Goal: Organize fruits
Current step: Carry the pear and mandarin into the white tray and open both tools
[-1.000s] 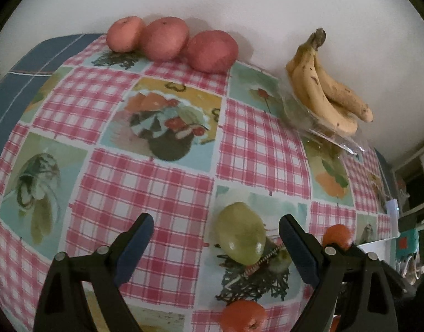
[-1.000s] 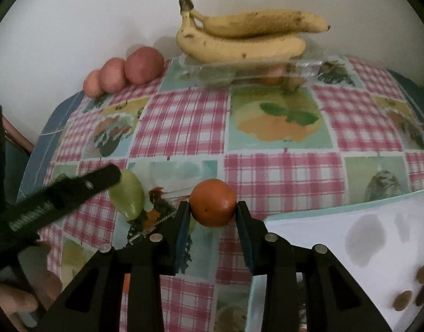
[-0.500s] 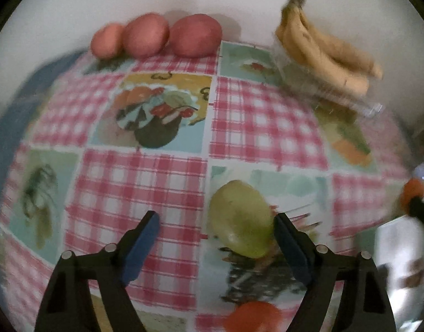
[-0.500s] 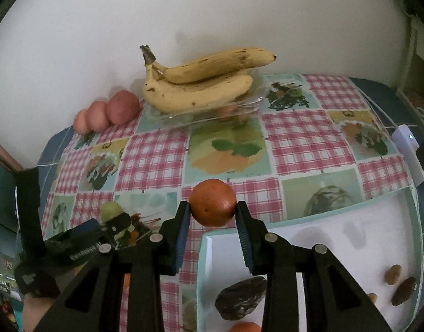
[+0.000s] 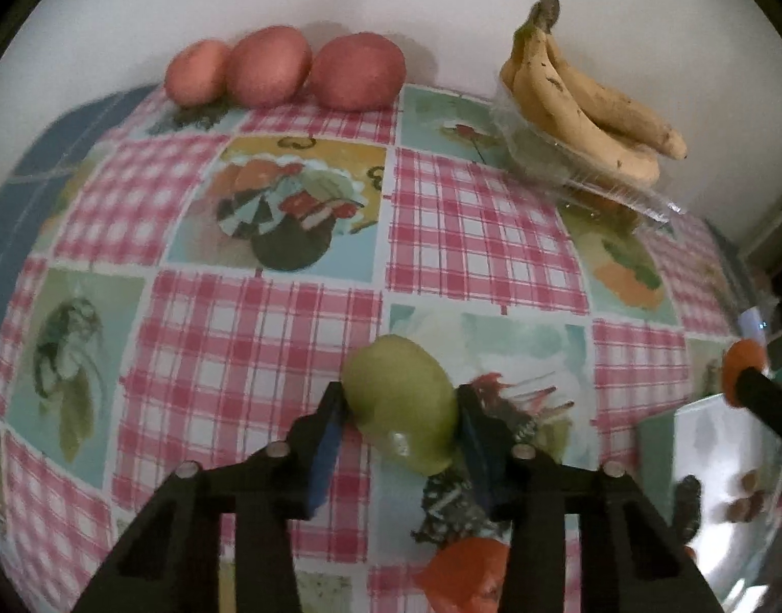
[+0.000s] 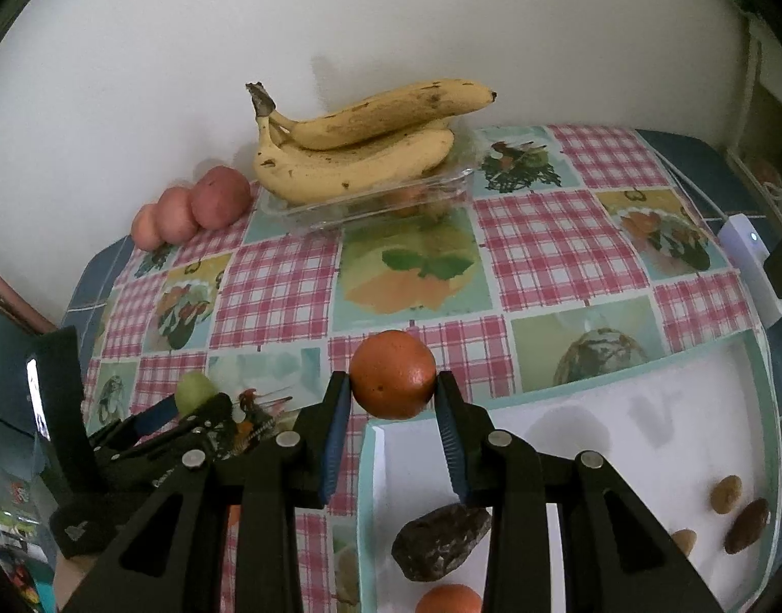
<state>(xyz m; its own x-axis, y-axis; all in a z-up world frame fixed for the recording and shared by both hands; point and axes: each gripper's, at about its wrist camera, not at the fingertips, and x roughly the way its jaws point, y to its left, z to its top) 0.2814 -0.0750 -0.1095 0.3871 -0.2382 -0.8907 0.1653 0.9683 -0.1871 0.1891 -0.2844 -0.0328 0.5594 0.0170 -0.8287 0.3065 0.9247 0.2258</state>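
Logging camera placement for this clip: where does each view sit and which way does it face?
Left wrist: on the left gripper, looking down at the green pear-shaped fruit its closing jaws flank.
Right wrist: on the right gripper, which clamps a round orange fruit above the white tray.
Shared: yellow banana bunch.

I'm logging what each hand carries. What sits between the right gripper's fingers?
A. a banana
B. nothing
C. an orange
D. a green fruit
C: in the right wrist view the right gripper has its pads pressed on both sides of an orange, held above the near edge of the white tray; the green fruit sits at the left gripper.
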